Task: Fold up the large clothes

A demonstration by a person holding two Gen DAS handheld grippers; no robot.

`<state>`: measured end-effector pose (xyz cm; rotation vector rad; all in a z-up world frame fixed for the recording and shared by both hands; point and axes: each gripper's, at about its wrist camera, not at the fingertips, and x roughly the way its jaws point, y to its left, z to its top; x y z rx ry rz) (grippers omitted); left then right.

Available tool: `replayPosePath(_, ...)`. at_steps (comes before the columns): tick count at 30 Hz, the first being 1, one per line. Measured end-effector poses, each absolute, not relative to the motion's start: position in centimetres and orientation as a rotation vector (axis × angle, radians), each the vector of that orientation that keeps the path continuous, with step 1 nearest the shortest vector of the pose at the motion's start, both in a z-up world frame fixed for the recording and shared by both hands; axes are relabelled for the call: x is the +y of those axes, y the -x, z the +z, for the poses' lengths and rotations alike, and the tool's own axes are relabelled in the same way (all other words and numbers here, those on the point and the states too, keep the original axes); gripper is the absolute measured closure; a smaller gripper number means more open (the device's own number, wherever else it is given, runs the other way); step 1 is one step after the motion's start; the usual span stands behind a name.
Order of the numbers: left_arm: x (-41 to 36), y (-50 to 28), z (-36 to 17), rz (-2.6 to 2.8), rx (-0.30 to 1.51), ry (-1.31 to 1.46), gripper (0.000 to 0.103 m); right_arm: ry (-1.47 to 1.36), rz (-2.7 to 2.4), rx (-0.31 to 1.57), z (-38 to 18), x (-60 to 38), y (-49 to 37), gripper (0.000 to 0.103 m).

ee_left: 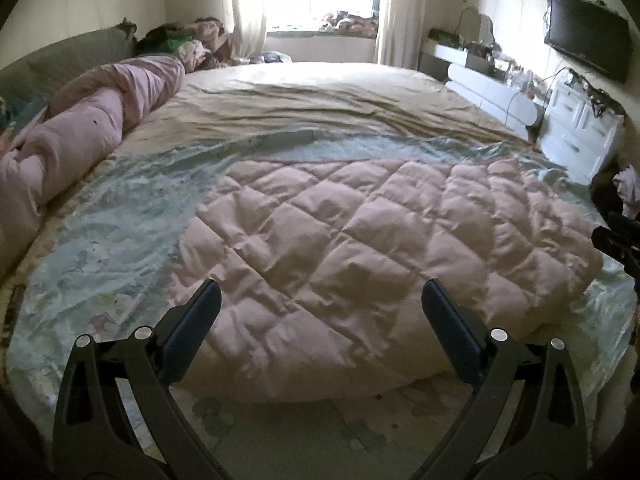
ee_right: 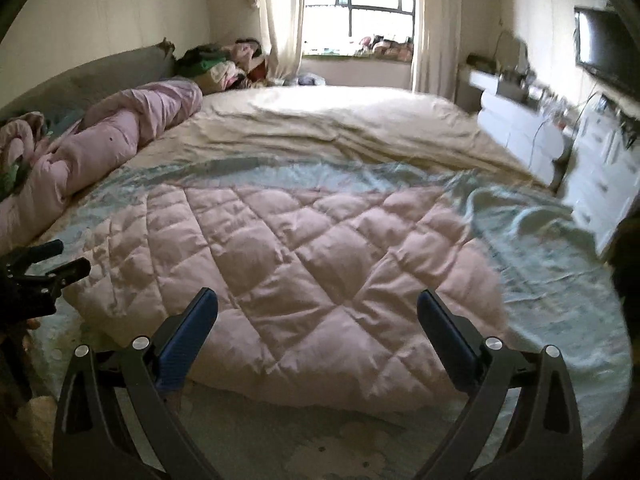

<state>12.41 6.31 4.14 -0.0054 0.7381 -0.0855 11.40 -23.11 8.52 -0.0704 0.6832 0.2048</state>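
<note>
Lying on the bed [ee_left: 360, 92] is a pink quilted garment [ee_left: 360, 260], spread flat over a pale blue-green sheet [ee_left: 120, 220] with a faint print. The garment fills the near middle of both views, and its near edge is puffy and rounded.

The left gripper [ee_left: 322, 304] hangs above the near edge of the garment with its fingers [ee_left: 196, 320] spread wide, and nothing is between them. The right gripper [ee_right: 318, 312] is in the same pose, fingers [ee_right: 188, 328] wide apart and empty, over the near edge of the garment more to the right. In the right wrist view the left gripper shows at the left edge, also spread. In the left wrist view a small dark part of the right gripper shows at the right edge.

A rolled pink quilt [ee_left: 92, 128] lies along the left side of the bed, well apart from the garment. Beyond the sheet the bed is covered with a beige cover [ee_right: 340, 128], wrinkled near the sheet. A bright window [ee_right: 360, 4] with curtains is at the far wall. White drawers [ee_left: 576, 128] stand on the right, and a dark TV [ee_left: 588, 36] hangs above them. The right side of the right wrist view is blurred.
</note>
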Motion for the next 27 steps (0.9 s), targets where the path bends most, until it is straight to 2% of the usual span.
replayPosePath(14, 6.4, -3.8, 9.1, -0.073, 0.613, 0.035, 0.009, 0.082, 0.169, 0.45, 15.1, -23.6, -1.8, 0.004)
replayPosePath(21, 6.5, -0.6, 9.1, -0.075, 0.594, 0.057, 0.009, 0.056, 0.166, 0.424, 15.2, -24.3, 1.5, 0.004)
replayPosePath(27, 6.6, 1.4, 6.8, -0.057, 0.634, 0.061, 0.009, 0.039, 0.161, 0.45, 13.1, -24.2, 3.1, 0.004)
